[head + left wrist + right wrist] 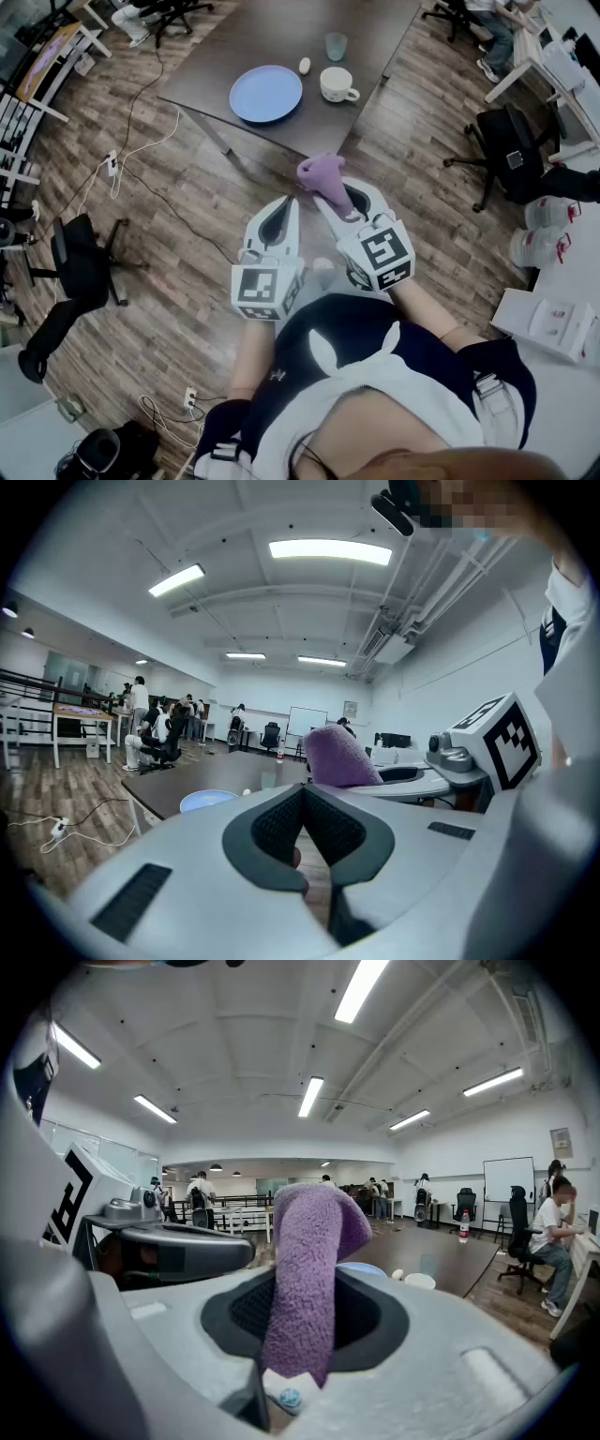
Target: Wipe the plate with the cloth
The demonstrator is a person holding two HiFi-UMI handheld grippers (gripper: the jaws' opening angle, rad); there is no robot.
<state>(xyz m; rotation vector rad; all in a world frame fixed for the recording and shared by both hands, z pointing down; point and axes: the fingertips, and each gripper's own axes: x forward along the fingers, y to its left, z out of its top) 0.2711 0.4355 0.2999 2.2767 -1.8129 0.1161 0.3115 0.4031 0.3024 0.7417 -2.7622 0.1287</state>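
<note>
Both your forearms reach forward from your torso, side by side over the wood floor [187, 197], short of the dark table [253, 33]. Each gripper points toward the table and a little below level.

- **Left gripper** [286, 202]: the jaws are together, with nothing between them.
- **Right gripper** [327, 197]: it sits just beside the left and slightly ahead of it. The jaws are clamped on the purple cloth [305, 1269], which stands up between the pads and folds over at its top.
- **Blue plate** [266, 93]: it lies flat near the table's near edge, well apart from both grippers.
- **Other items:** a white mug [336, 84] stands just to the plate's right. A pale green cup [336, 45] stands farther back.
</note>
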